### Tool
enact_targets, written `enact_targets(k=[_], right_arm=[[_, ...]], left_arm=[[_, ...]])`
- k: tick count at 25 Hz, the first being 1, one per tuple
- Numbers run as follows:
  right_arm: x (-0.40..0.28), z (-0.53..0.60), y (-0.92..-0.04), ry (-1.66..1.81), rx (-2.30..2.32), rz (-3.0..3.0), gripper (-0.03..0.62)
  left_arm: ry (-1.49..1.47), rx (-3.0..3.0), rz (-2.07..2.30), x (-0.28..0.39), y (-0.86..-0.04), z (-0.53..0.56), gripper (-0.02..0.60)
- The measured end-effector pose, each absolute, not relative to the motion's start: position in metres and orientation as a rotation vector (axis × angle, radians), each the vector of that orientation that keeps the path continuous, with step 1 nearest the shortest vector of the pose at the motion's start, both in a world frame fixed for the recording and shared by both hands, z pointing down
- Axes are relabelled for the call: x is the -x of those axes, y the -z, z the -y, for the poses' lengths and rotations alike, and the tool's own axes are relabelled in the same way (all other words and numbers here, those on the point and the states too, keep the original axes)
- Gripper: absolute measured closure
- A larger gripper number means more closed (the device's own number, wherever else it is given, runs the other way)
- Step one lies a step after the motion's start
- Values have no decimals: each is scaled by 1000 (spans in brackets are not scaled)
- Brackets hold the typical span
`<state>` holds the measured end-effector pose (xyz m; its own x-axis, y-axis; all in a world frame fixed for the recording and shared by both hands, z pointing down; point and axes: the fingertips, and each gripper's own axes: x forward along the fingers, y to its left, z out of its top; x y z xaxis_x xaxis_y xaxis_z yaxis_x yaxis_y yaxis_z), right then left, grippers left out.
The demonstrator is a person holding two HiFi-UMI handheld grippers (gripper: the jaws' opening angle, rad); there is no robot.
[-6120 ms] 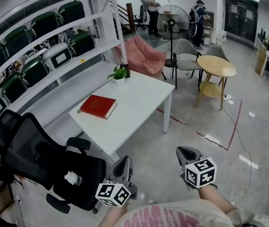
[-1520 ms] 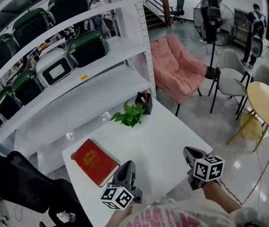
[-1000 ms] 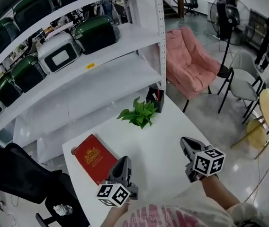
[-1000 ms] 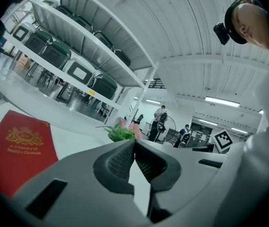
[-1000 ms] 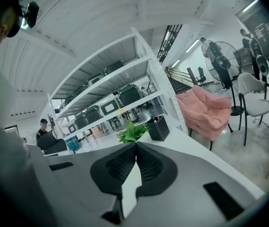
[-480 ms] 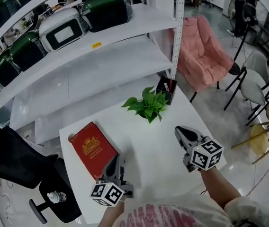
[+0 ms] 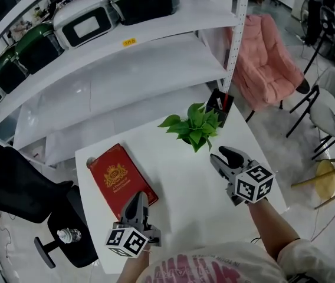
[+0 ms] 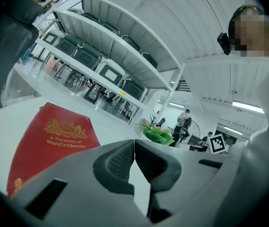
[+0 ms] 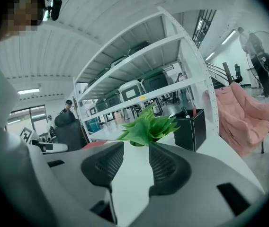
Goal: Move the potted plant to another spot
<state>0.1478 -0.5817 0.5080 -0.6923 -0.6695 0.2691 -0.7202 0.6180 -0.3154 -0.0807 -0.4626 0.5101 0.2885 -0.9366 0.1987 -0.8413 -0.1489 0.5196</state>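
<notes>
Just beside the black pen holder (image 7: 219, 103) on the white worktop (image 7: 179, 184) stands the potted plant (image 7: 194, 125), not yet grasped, the right gripper (image 7: 219, 154) hovering short of it, fingers (image 9: 101, 167) just opening and empty, the left gripper (image 7: 137, 197) farther off with fingers (image 8: 118, 162) closed on nothing, so I judge the reach needs a wider spread around the pot.

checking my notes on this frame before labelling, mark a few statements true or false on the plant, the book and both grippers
The red book lies flat on the white table. True.
The left gripper is shut and empty. True.
The right gripper grips the potted plant. False: its jaws have just been opening, nothing is between them, the plant stands ahead.
The plant sits on the book. False: it stands on the table, apart from the book, beside a black pen holder.
</notes>
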Motion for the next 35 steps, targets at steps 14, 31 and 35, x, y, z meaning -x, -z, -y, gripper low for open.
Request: enact_targets(k=[14, 31, 35], right_arm=[[-109, 619, -534, -503, -1105, 2636, 106], [-90, 661, -547, -559, -1304, 2621, 28], [-87, 664, -543, -526, -1339, 2622, 28]], left_arm=[[210, -1975, 1632, 105, -520, 459, 557], [199, -1938, 1640, 114, -536, 453, 557], [200, -1925, 1643, 115, -538, 451, 557]])
